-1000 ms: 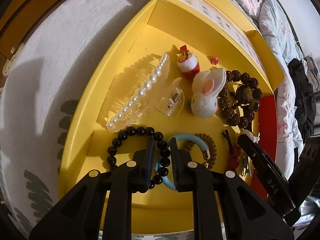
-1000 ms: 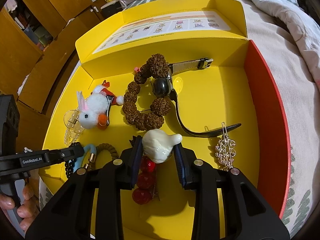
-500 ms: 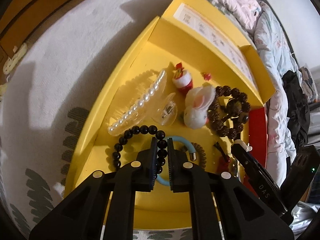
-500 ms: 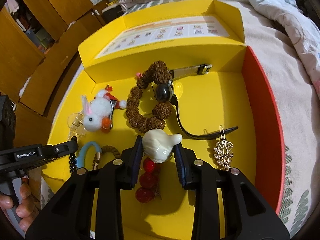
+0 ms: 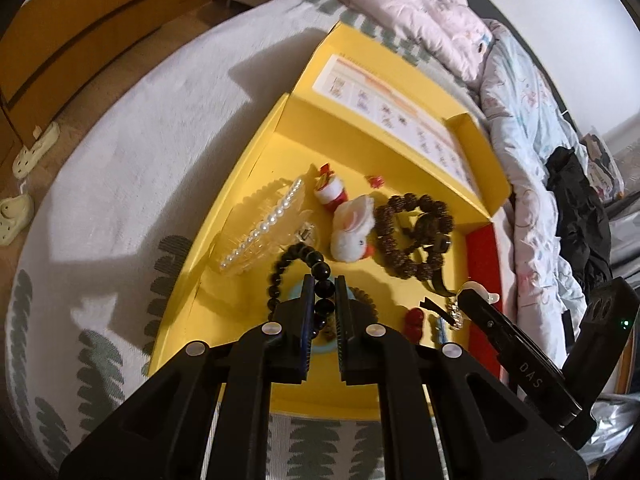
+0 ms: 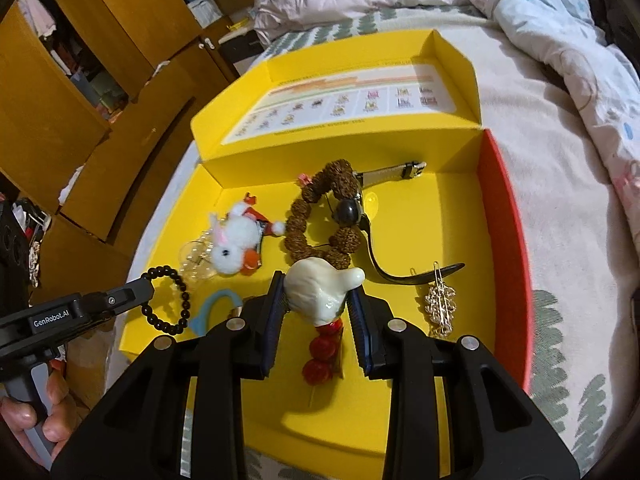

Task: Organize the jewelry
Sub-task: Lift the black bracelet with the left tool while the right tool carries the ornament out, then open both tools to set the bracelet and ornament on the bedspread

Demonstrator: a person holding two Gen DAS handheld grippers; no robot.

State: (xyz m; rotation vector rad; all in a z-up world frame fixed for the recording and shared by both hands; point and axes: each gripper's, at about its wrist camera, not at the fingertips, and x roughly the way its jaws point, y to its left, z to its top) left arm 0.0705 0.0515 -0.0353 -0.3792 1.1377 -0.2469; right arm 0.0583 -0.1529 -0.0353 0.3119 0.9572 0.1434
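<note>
over the glossy yellow cardboard box (image 6: 452, 240), left gripper (image 5: 324, 292) pinches round black beads (image 5: 320, 269), right gripper (image 6: 318, 300) clamps a smooth cream charm (image 6: 320, 288).

Smooth matt cardboard is seen in the yellow box (image 6: 448, 216). Glossy black beads (image 5: 324, 286) are pinched between ribbed pads of the matt black plastic left tool (image 5: 322, 300). A glazed, shiny white charm (image 6: 320, 292) is held in the right tool (image 6: 316, 308). At ten o'clock, a fluffy plush rabbit (image 6: 234, 244) is seen; knobbly brown seed beads (image 6: 340, 184) look rough.
</note>
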